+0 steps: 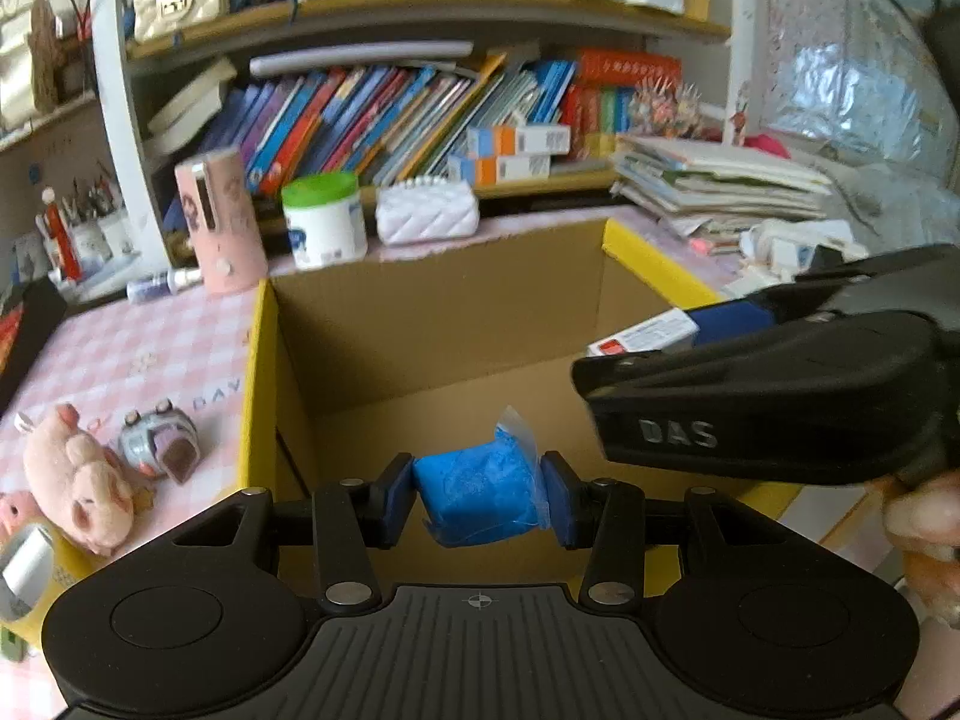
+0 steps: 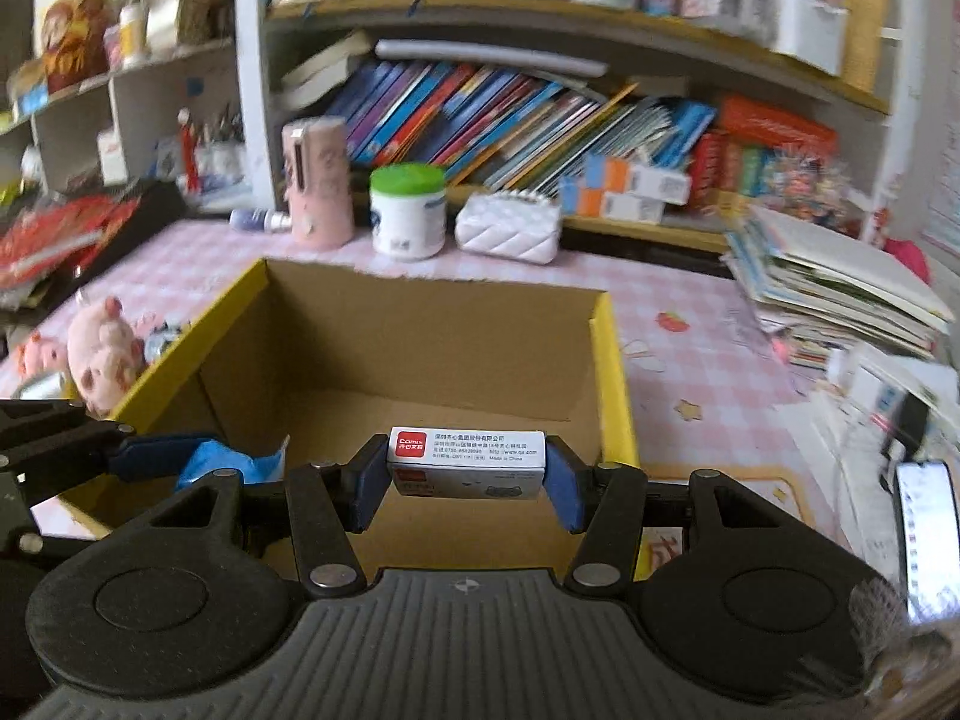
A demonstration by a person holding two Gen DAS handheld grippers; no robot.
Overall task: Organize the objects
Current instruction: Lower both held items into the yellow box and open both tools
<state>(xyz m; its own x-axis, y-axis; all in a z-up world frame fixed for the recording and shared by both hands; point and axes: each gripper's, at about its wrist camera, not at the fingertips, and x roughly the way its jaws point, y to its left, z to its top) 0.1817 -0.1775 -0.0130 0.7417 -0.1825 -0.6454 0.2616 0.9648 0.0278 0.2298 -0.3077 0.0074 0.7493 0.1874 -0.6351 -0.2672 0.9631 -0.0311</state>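
An open cardboard box with yellow rims (image 1: pixel 258 360) (image 2: pixel 612 372) stands on the pink checked table. My left gripper (image 1: pixel 477 498) is shut on a blue bagged lump (image 1: pixel 480 495) and holds it above the box's inside; the lump also shows in the right wrist view (image 2: pixel 207 462). My right gripper (image 2: pixel 467 471) is shut on a small white Comix box (image 2: pixel 467 450) above the box's inside. In the left wrist view the right gripper comes in from the right, with the white Comix box (image 1: pixel 645 336) over the box's right rim.
Left of the box lie a pink plush pig (image 1: pixel 81 480) (image 2: pixel 102 360) and a small grey toy (image 1: pixel 159 441). Behind it stand a pink cylinder (image 1: pixel 219 222), a green-lidded jar (image 1: pixel 324 219) and a white quilted purse (image 1: pixel 427 211). A paper stack (image 2: pixel 834 288) and a phone (image 2: pixel 927 534) lie to the right.
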